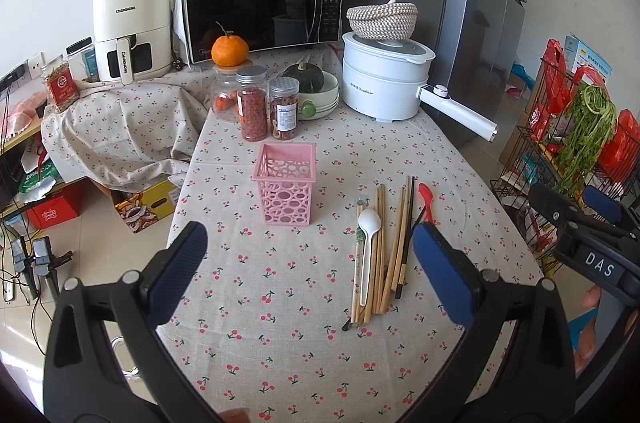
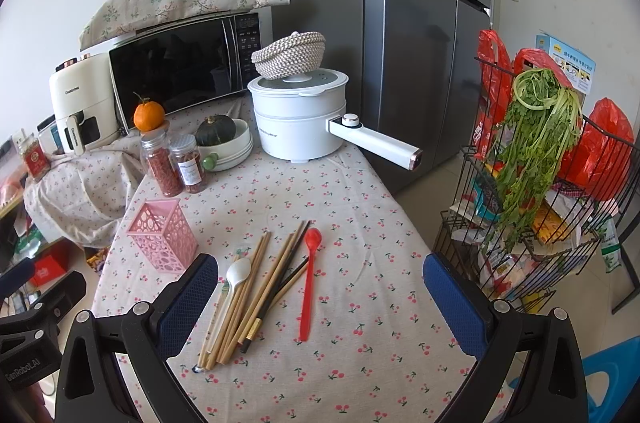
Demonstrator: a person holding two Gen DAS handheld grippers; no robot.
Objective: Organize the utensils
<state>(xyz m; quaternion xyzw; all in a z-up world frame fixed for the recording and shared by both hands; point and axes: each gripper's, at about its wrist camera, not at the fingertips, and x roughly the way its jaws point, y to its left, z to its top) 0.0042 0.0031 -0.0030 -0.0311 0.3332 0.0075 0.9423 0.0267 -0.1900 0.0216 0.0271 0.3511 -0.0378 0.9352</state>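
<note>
A: What is sitting at the far end?

B: A grey fridge [image 2: 420, 35] is standing far right, with a microwave [image 1: 262, 9] to its left under a floral cloth. A white electric pot [image 1: 384, 77] is standing on the surface [image 1: 280, 303] in front of them, carrying a woven basket [image 1: 382, 19]. A cream air fryer [image 1: 130, 29] is sitting far left. A wire rack [image 2: 552, 207] holding greens is standing off the right edge.

A: And the utensils?

B: A pink holder [image 1: 285, 189] is standing upright in the middle of the cherry-print surface, left of the utensils and apart from them. Near right of it, a bundle of wooden chopsticks [image 1: 382, 255] is lying lengthwise, with a white spoon [image 1: 367, 247] lying on top. A dark chopstick [image 2: 276, 287] is lying along the bundle's right side. A red spoon [image 2: 309, 283] is lying just beside it, farther right, bowl pointing far.

A: The grippers?

B: The left gripper [image 1: 310, 255] is hovering near the surface edge, its blue fingers [image 1: 182, 263] spreading wide and gripping nothing. The right gripper [image 2: 320, 287] is hanging above the near ends of the utensils, fingers [image 2: 452, 297] also gaping wide and carrying nothing.
</note>
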